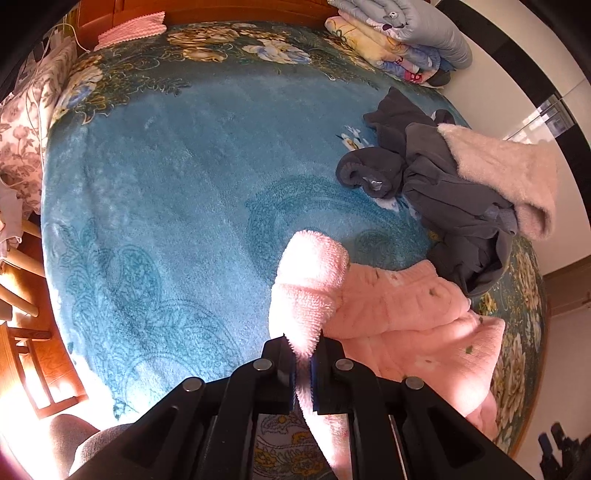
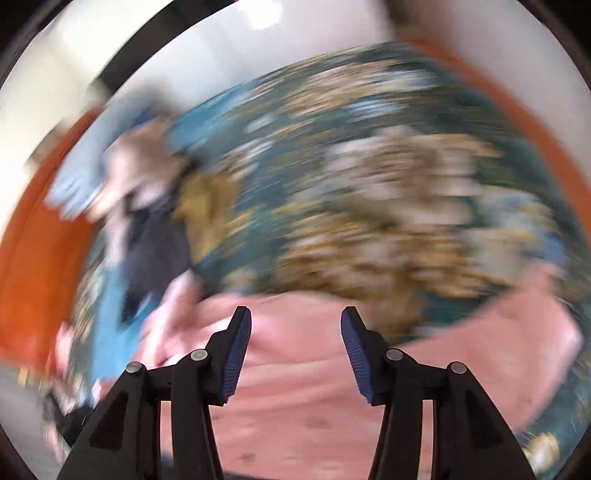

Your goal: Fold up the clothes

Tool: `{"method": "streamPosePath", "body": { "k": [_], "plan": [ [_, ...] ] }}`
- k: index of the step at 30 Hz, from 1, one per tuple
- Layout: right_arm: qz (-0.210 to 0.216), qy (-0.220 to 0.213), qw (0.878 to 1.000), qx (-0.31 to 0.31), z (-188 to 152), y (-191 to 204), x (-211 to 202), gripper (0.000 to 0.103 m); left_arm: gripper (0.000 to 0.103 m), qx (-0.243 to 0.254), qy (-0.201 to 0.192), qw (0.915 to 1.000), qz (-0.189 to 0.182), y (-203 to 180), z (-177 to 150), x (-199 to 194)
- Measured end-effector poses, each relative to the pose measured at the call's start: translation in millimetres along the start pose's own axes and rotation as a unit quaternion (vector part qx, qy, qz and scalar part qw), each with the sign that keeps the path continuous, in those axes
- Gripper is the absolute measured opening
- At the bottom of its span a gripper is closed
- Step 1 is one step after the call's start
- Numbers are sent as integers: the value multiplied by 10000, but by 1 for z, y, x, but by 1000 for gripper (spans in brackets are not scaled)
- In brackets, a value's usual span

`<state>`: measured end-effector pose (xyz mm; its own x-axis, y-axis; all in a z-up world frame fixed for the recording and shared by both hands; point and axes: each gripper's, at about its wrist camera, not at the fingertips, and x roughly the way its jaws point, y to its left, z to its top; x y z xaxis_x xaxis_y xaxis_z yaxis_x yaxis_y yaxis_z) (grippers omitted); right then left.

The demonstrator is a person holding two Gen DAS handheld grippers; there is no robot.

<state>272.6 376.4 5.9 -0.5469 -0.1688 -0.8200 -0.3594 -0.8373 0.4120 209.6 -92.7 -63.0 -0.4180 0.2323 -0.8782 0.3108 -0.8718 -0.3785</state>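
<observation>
A fluffy pink garment (image 1: 399,314) lies on the blue floral blanket (image 1: 166,192) at the lower right of the left wrist view. My left gripper (image 1: 303,354) is shut on one fold of it, and the pinched part rises as a pink tube (image 1: 310,273) above the fingers. The right wrist view is heavily motion-blurred. There my right gripper (image 2: 295,332) stands open, with nothing between its blue pads (image 2: 240,354), just above the same pink garment (image 2: 303,398).
A heap of dark grey clothes (image 1: 443,192) with a pale pink fleece piece (image 1: 506,173) lies at the right. Folded quilts (image 1: 402,33) are stacked at the far right, a pink cloth (image 1: 133,29) at the far left. Wooden furniture (image 1: 33,354) stands beside the bed.
</observation>
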Motion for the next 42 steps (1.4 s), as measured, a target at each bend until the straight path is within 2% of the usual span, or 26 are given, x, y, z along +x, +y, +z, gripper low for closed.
{"method": "streamPosePath", "body": {
  "k": [2, 5, 8, 10, 13, 15, 17, 19, 22, 28, 30, 31, 33, 38, 42],
  "plan": [
    [534, 537, 9950, -654, -2, 72, 55, 52, 6, -92, -8, 9999, -76, 5, 1, 1],
    [1131, 1359, 9754, -1313, -16, 166, 125, 52, 6, -155, -6, 9998, -84, 10, 3, 3],
    [819, 1736, 9657, -1749, -15, 229, 192, 52, 6, -104, 3, 9999, -13, 10, 5, 7],
    [448, 1889, 9654, -1742, -8, 247, 226, 52, 6, -56, 6, 10000, 34, 10, 6, 10],
    [-176, 2003, 9685, -1472, 3, 253, 270, 52, 6, -45, 34, 10000, 60, 12, 8, 15],
    [-668, 2118, 9648, -1409, 11, 251, 290, 52, 6, -48, 82, 9999, 65, 12, 9, 20],
    [-935, 2212, 9616, -1330, 13, 247, 304, 52, 6, -39, 137, 9999, 66, 12, 10, 24],
    [-1096, 2281, 9588, -1288, 14, 244, 314, 52, 6, -15, 165, 9999, 50, 11, 10, 26],
    [-1622, 2375, 9489, -1301, 13, 238, 325, 52, 6, 12, 194, 9998, 30, 10, 9, 29],
    [-1882, 2313, 9489, -1035, 12, 224, 328, 52, 6, -62, 238, 9997, -8, 12, 10, 30],
    [-1873, 2256, 9500, -1071, 11, 223, 324, 48, 6, -89, 252, 9996, -20, 13, 10, 30],
    [-1841, 2246, 9507, -1084, 11, 221, 322, 46, 6, -102, 260, 9996, -27, 14, 10, 30],
    [-1660, 2219, 9554, -1018, 12, 214, 315, 34, 6, -129, 274, 9995, -39, 15, 11, 30],
    [-784, 1903, 9745, -898, 25, 207, 277, 29, 6, -268, 239, 9993, -51, 19, 11, 29],
    [-190, 1494, 9816, -1176, 39, 227, 235, 29, 6, -568, -322, 9979, -9, 30, 10, 9]
  ]
}}
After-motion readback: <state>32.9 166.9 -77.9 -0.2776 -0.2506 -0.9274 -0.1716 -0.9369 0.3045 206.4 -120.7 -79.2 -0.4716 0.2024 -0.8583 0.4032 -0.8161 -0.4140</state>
